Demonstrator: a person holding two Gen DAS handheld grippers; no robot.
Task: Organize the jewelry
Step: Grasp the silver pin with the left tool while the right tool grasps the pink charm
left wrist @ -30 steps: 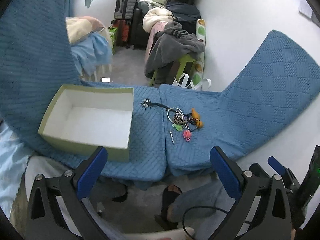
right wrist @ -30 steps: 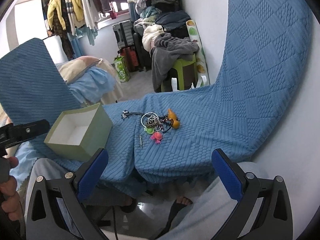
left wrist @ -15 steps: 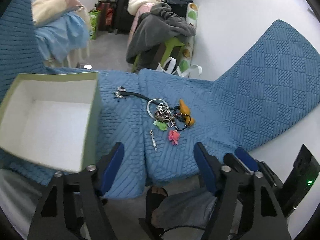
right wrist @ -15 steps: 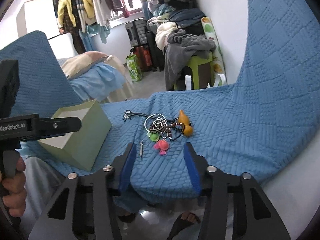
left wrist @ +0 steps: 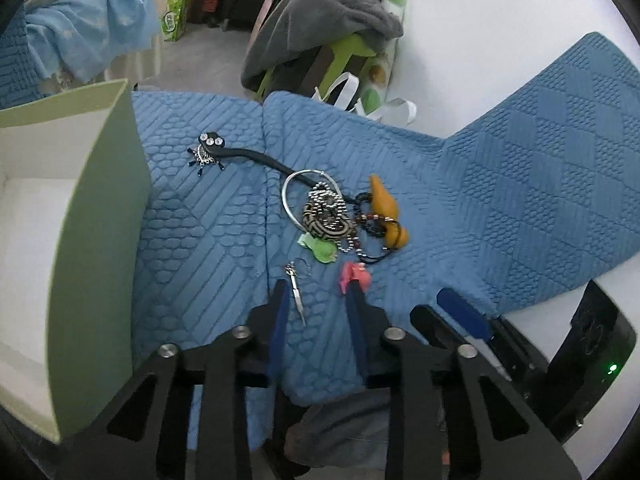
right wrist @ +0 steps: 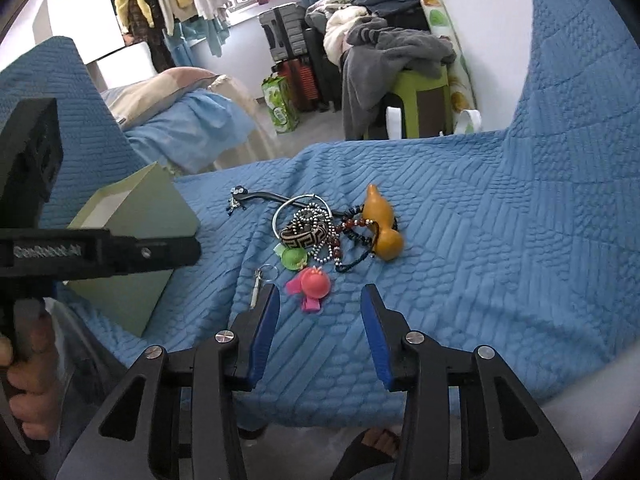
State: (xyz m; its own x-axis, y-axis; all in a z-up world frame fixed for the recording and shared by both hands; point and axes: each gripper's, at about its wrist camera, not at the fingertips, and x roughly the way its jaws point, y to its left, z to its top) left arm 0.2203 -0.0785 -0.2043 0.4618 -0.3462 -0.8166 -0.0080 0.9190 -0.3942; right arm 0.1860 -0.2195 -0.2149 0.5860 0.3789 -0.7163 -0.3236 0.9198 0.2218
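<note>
A heap of jewelry (left wrist: 340, 216) lies on the blue quilted cushion (left wrist: 208, 232): a silver bangle, bead chains, a patterned band (right wrist: 306, 236), an orange gourd charm (right wrist: 380, 224), a green charm (left wrist: 320, 249), a pink charm (right wrist: 312, 283), a small silver pendant (left wrist: 296, 286) and a black strap with a dark brooch (left wrist: 208, 151). A pale green open box (left wrist: 80, 220) stands on the left, empty. My left gripper (left wrist: 316, 304) is partly open just before the silver pendant. My right gripper (right wrist: 318, 308) is partly open just before the pink charm. Both are empty.
The cushion's raised back (right wrist: 580, 80) rises on the right, against a white wall. Beyond the cushion's far edge are a green stool with grey clothes (right wrist: 400, 64), suitcases and a bed. The person's legs are below the front edge.
Both grippers have moved forward and down towards the jewelry, and both have narrowed from wide open to partly open. The box has shifted left in the left wrist view.
</note>
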